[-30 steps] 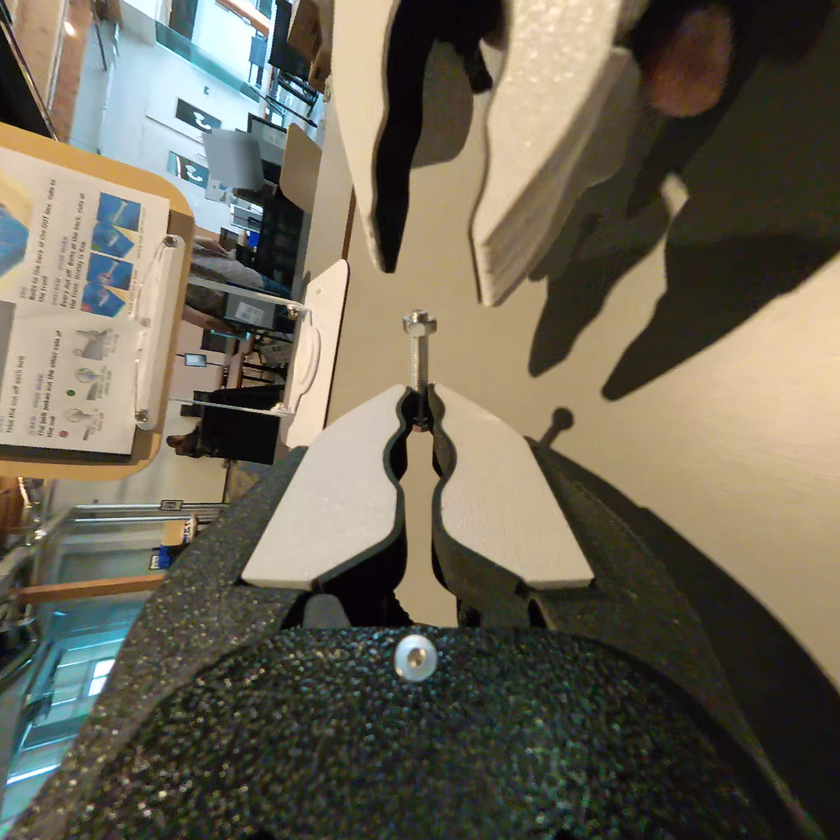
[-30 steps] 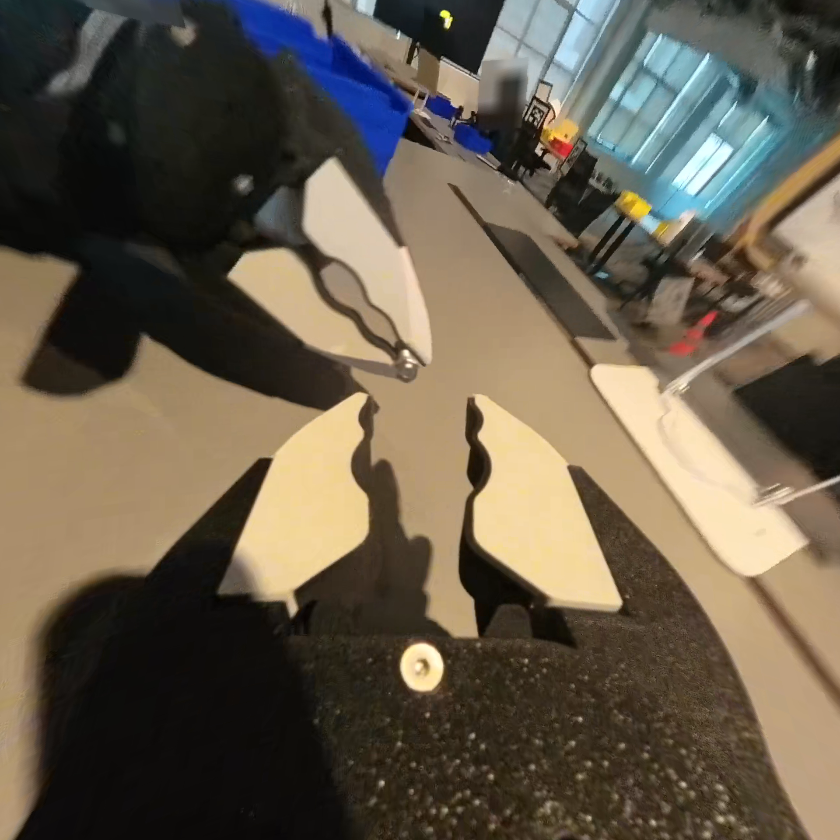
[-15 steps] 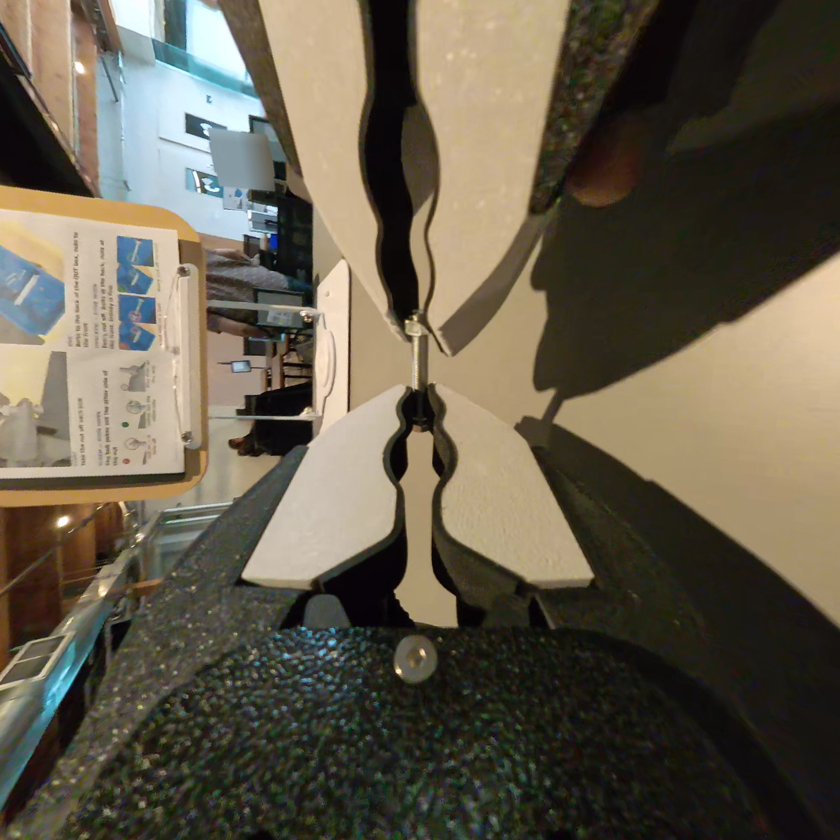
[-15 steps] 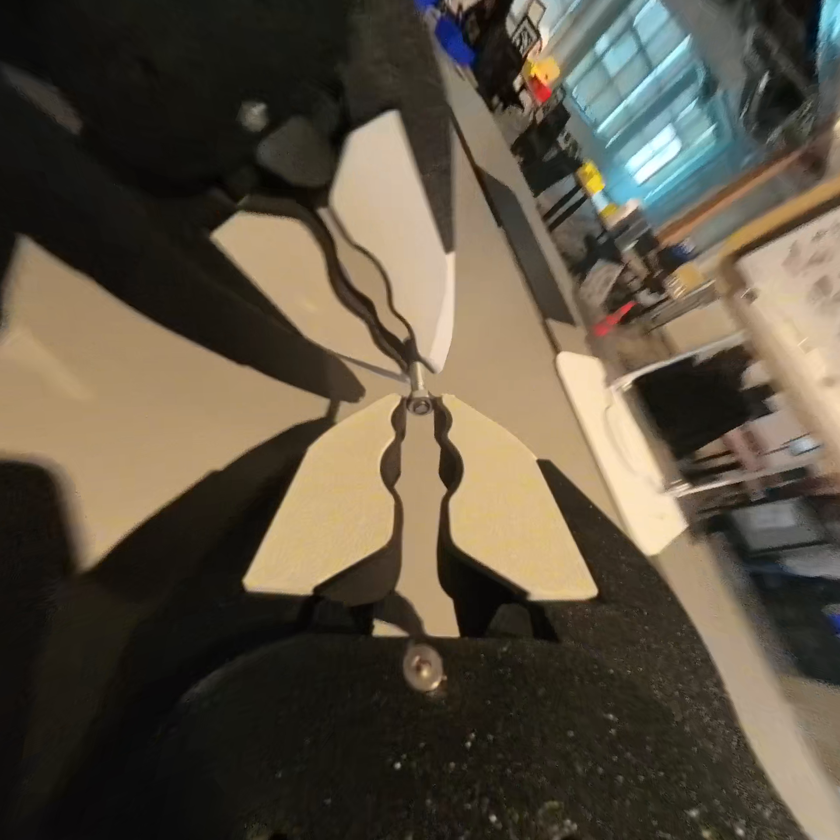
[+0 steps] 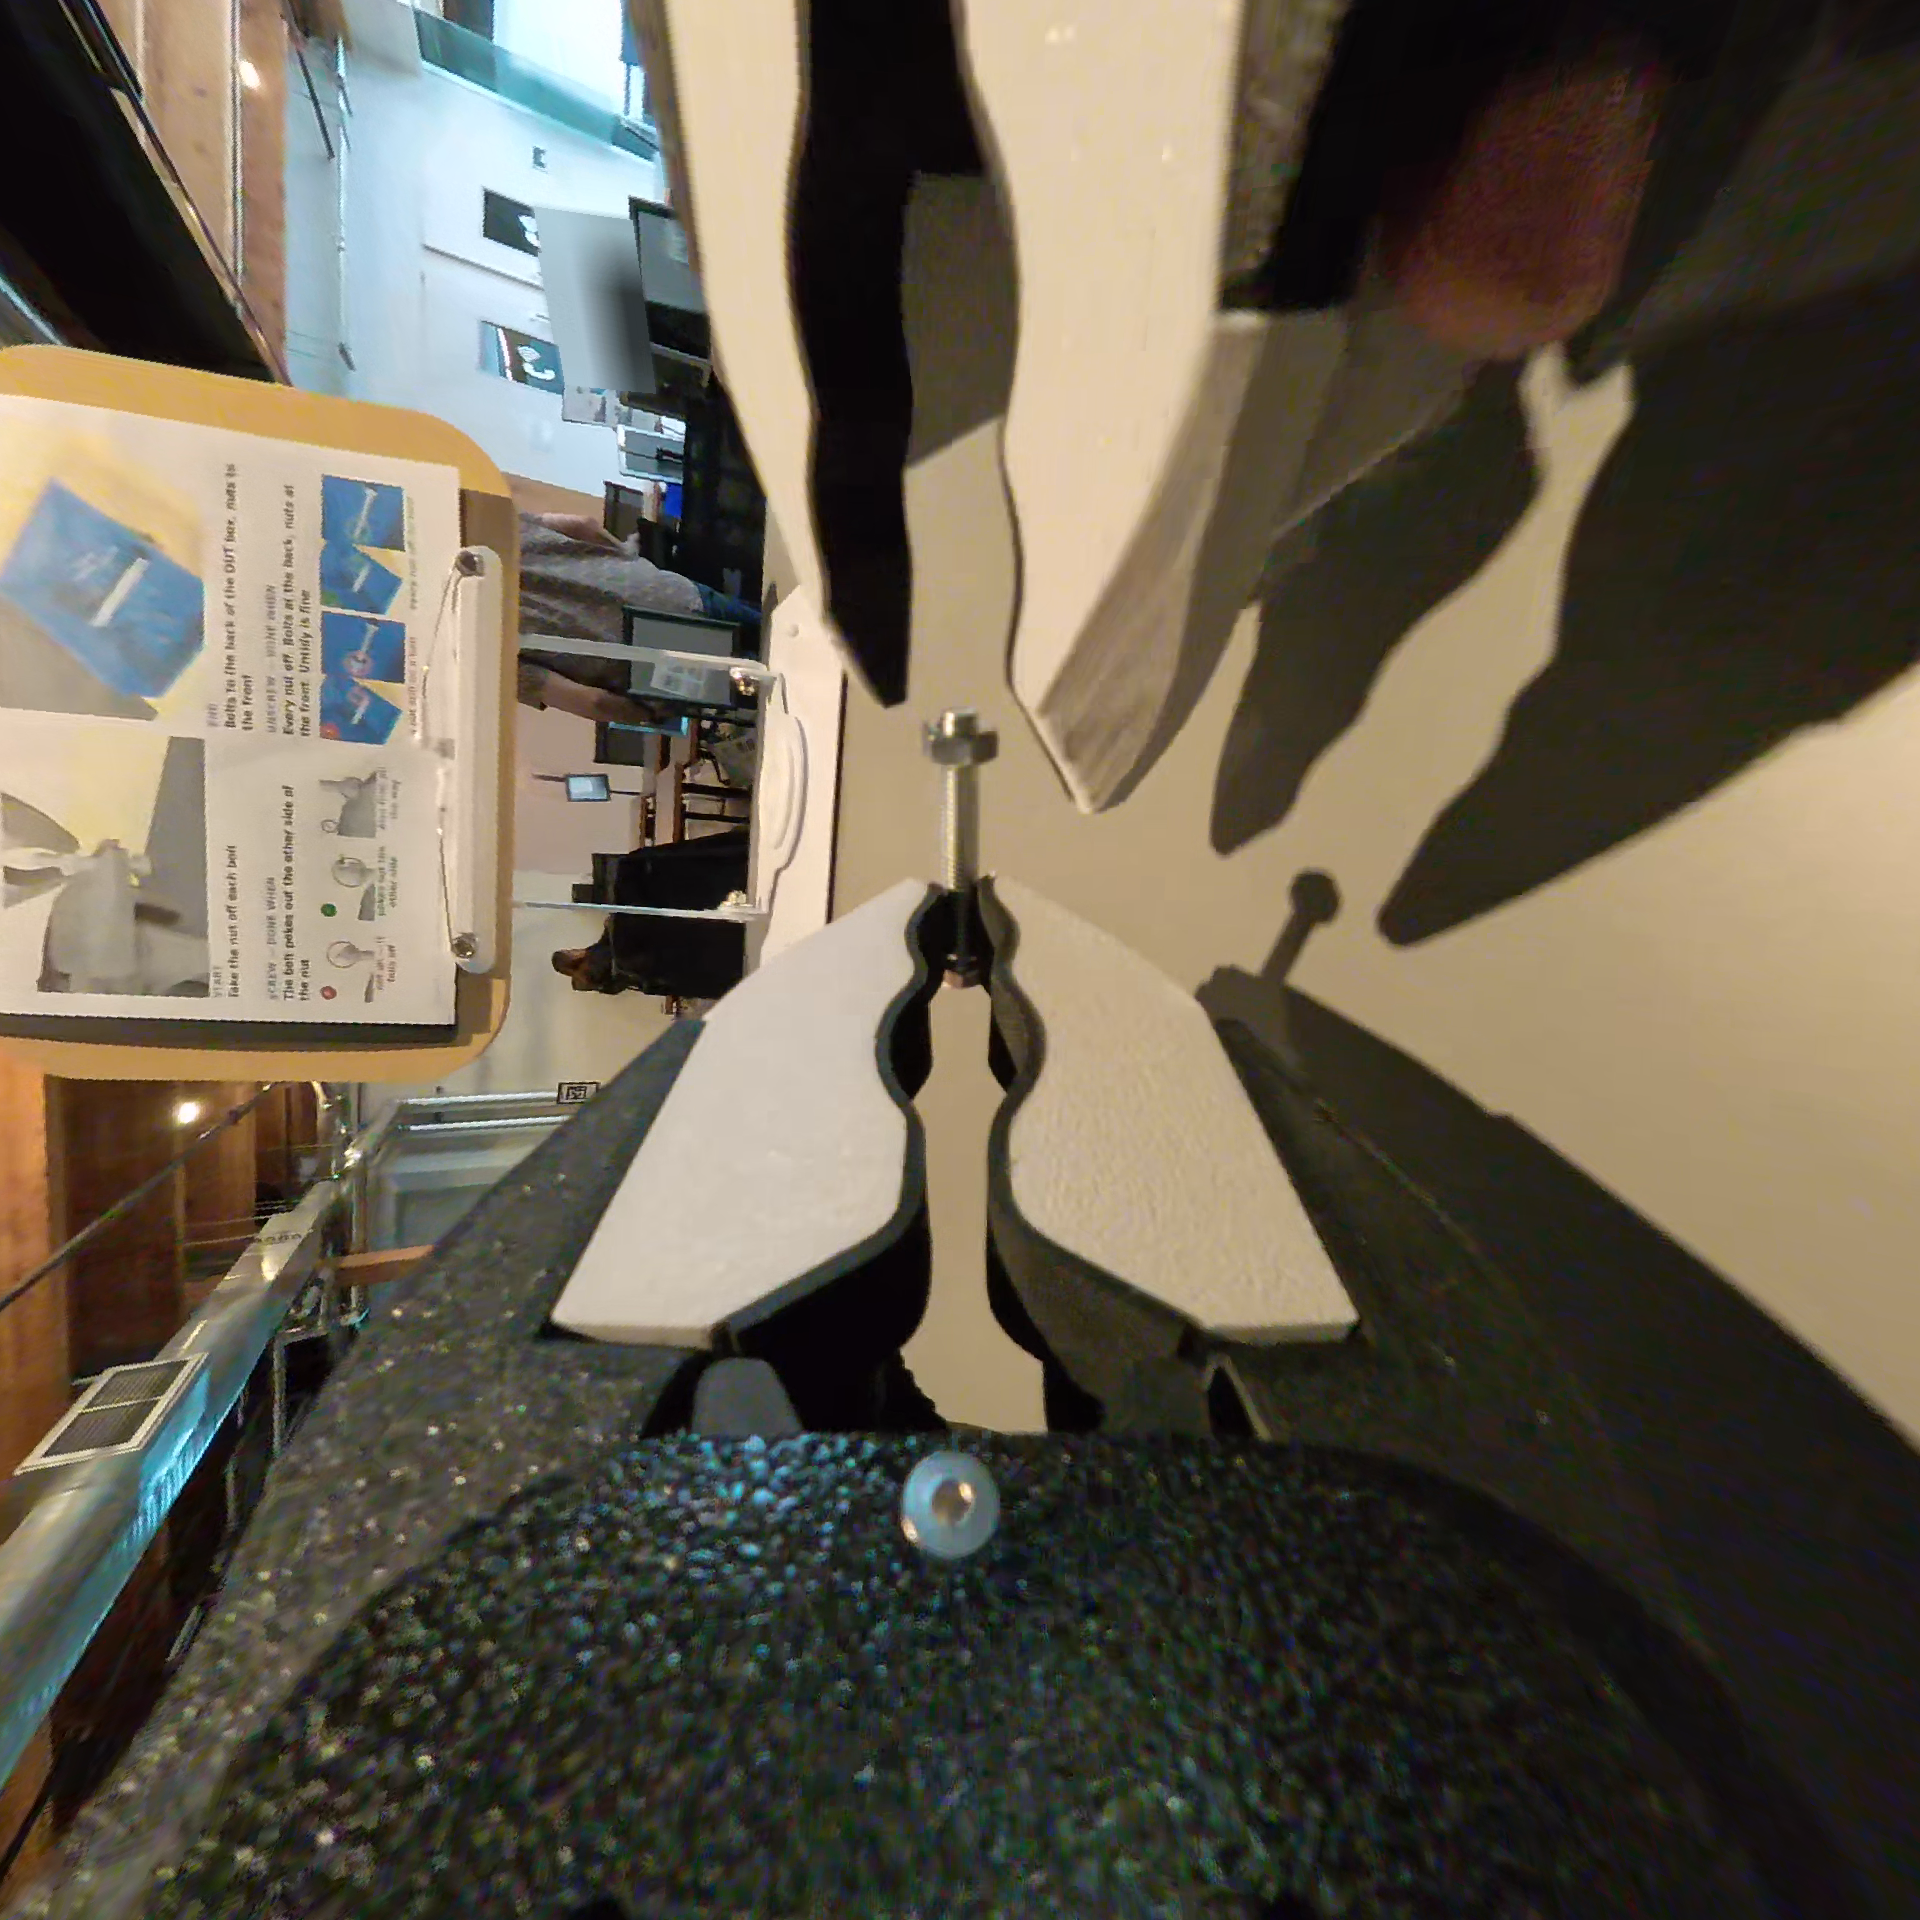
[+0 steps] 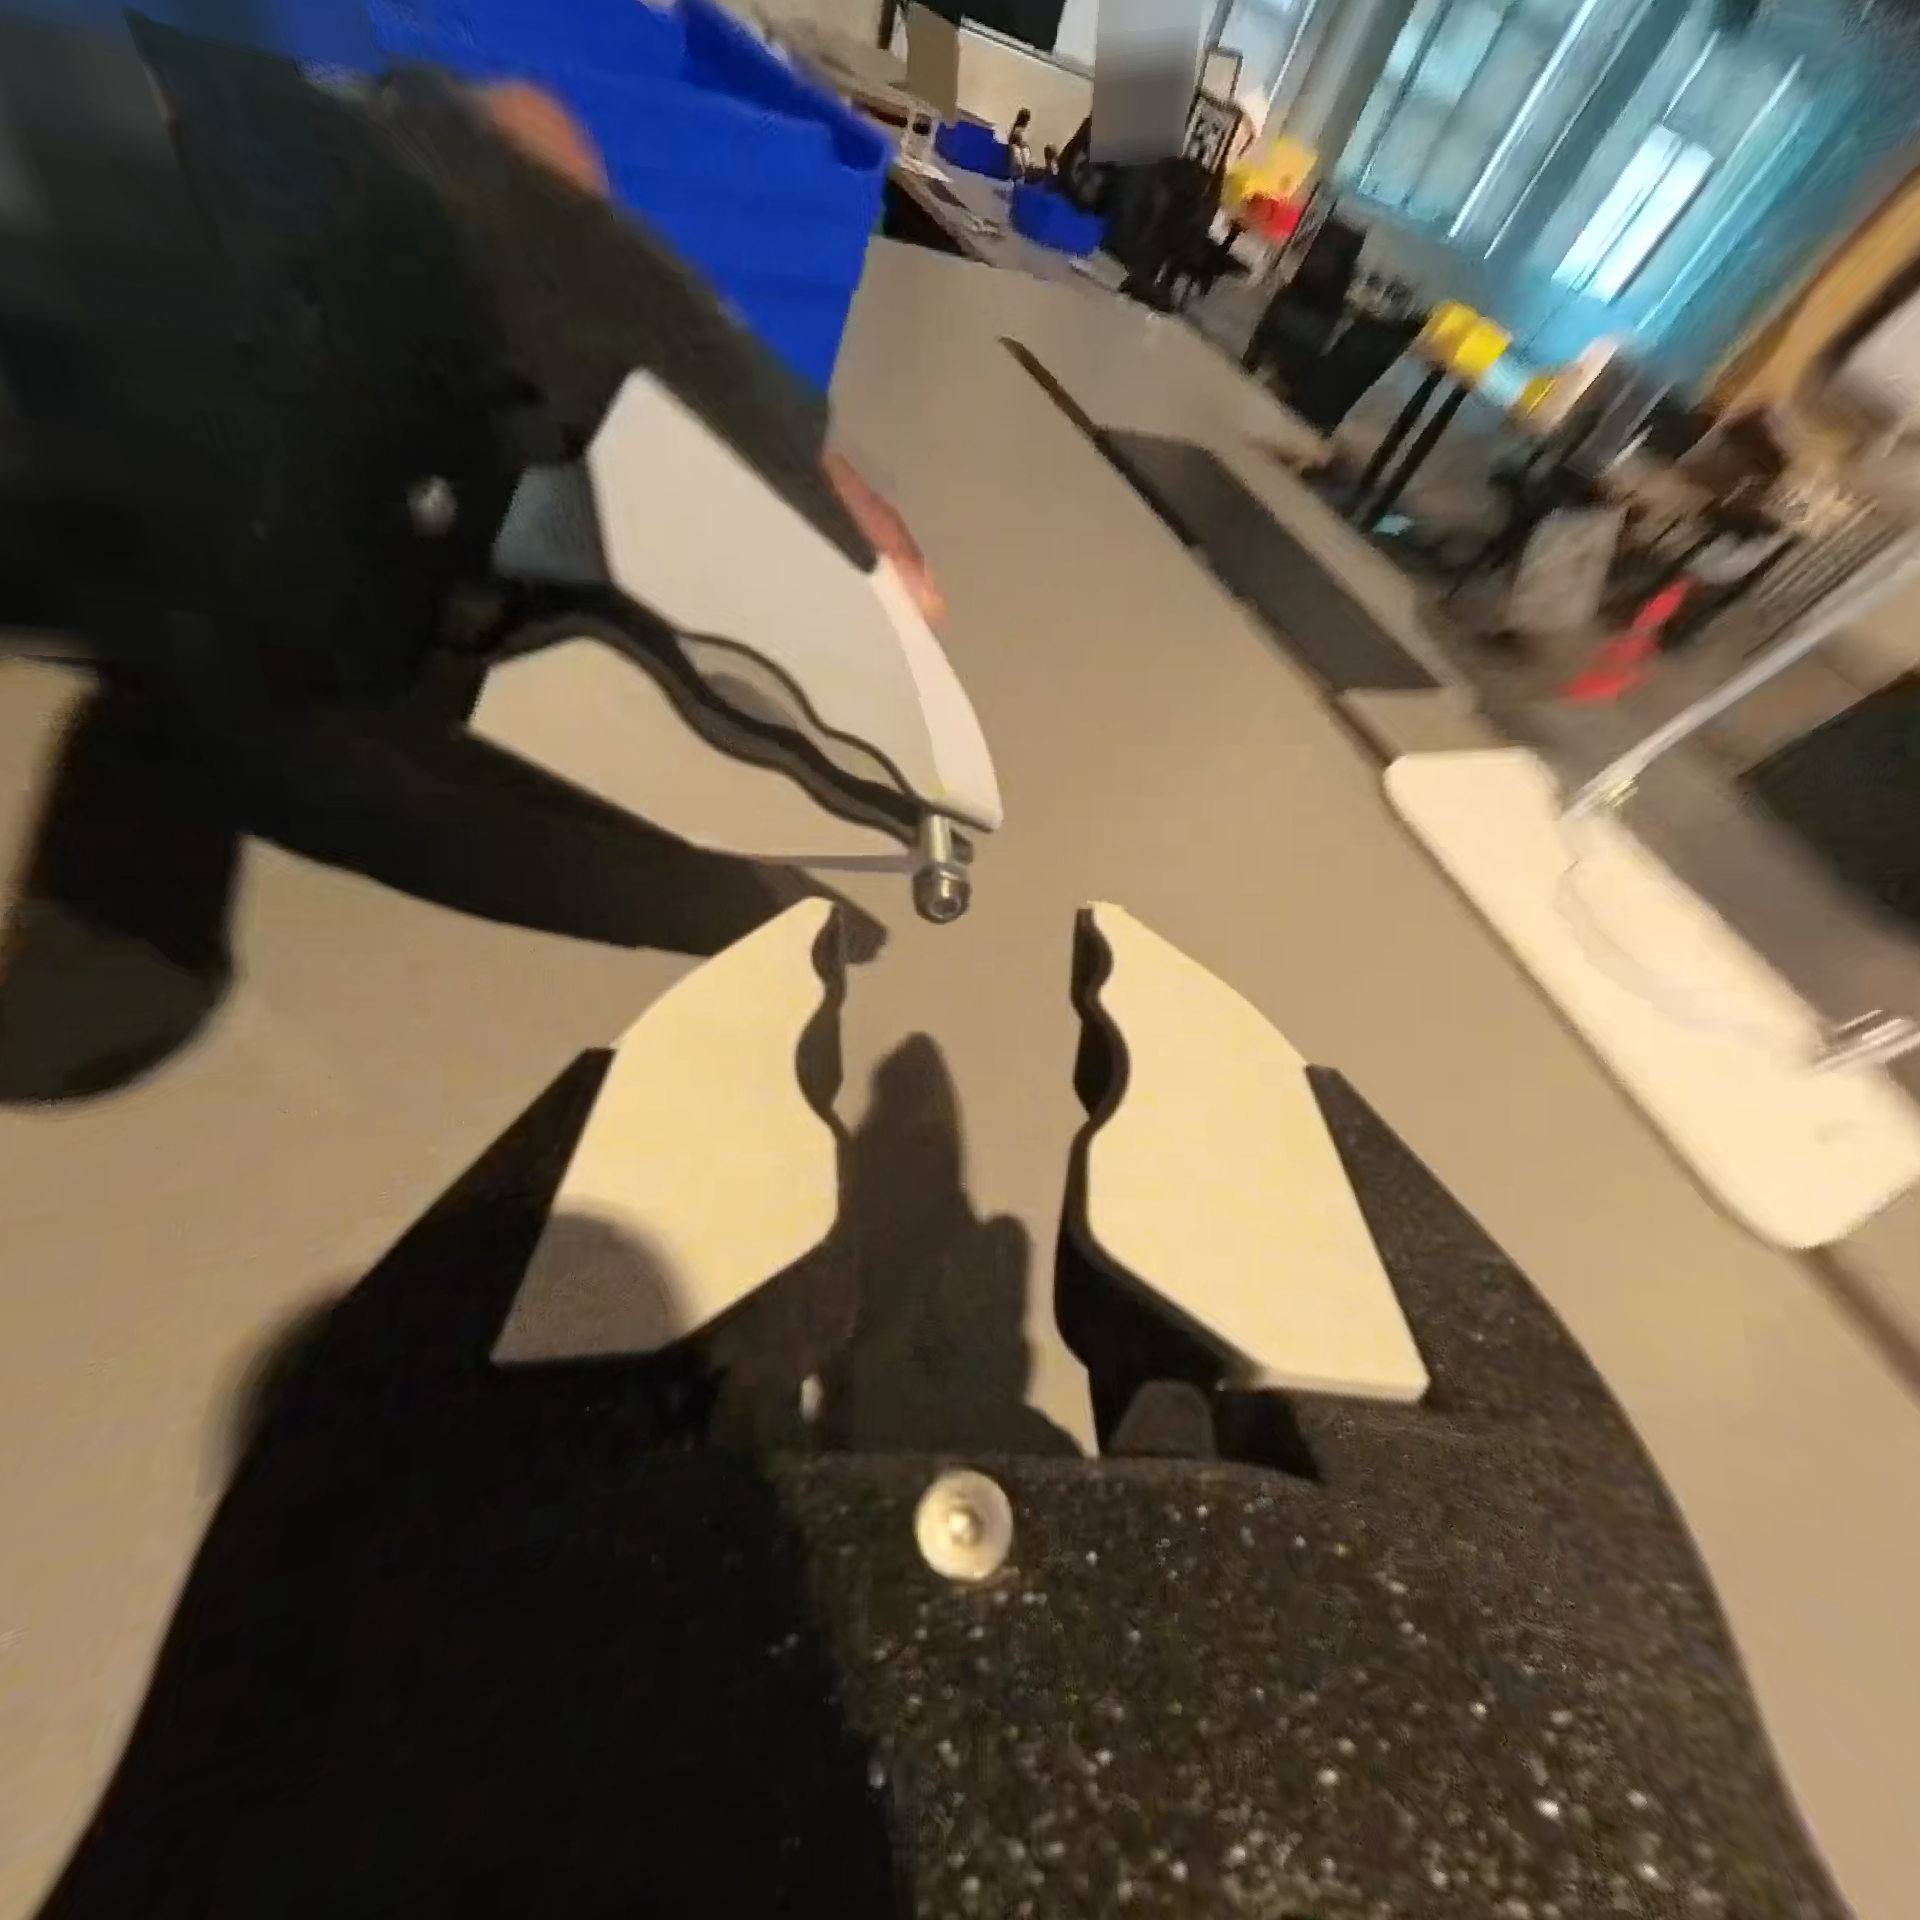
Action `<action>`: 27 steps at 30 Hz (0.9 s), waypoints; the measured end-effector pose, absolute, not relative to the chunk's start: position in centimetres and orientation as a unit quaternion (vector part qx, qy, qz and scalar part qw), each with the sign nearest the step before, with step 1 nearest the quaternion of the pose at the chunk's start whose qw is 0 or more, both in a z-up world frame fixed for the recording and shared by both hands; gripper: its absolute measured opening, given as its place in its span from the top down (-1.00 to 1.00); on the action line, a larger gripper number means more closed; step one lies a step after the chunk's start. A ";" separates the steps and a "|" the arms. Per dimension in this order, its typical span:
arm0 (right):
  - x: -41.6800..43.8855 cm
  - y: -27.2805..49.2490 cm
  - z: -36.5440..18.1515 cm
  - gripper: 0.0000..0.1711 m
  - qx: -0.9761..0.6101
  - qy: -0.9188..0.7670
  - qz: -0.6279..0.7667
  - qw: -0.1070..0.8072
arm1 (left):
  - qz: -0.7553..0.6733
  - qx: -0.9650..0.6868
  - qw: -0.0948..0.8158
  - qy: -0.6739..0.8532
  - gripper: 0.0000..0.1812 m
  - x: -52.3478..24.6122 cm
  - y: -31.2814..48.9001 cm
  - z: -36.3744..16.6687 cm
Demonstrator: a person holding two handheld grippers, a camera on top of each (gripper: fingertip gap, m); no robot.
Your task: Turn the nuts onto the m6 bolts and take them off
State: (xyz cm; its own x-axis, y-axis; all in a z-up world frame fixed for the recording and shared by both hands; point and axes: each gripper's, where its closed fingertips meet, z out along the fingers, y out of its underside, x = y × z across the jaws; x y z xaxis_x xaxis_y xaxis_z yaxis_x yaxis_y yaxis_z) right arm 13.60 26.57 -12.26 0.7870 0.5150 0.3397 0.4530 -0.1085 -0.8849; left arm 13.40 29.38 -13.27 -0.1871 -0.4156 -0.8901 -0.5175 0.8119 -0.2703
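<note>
My left gripper is shut on the head end of a silver m6 bolt, which points away from it above the table. A hex nut sits near the bolt's far tip. My right gripper is open just beyond the nut, its jaws apart and off the nut. In the right wrist view the right gripper is open and empty, and the bolt with its nut sticks out of the left gripper just ahead and left of its tips.
The beige table lies below both grippers. A white stand base with a clear holder stands to the right. An instruction sheet on a wooden board stands at the table edge. Blue bins sit at the far left.
Half a second ago my right gripper was shut on the nut at the bolt's tip. It has opened and drawn back a little. The left gripper keeps its hold on the bolt.
</note>
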 end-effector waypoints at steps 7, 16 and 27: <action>13.1 26.7 -13.3 0.60 -0.712 -0.396 -0.054 0.577 | 0.030 -0.315 0.536 0.783 0.94 13.3 29.7 -14.6; 13.0 27.2 -14.0 0.87 -0.724 -0.402 -0.063 0.557 | 0.024 -0.313 0.525 0.791 0.94 13.3 29.4 -15.3; 13.6 27.1 -12.9 0.48 -0.790 -0.235 0.164 0.542 | -0.016 -0.356 0.551 0.755 0.94 14.2 29.9 -15.1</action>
State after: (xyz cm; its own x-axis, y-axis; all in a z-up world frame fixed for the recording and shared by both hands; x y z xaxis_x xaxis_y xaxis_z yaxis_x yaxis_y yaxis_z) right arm 13.55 27.09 -12.89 0.8355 0.5495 -0.0053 0.1931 -0.3026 -0.9334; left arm 14.21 29.93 -15.14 -0.1397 -0.5545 -0.8204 -0.5196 0.7463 -0.4160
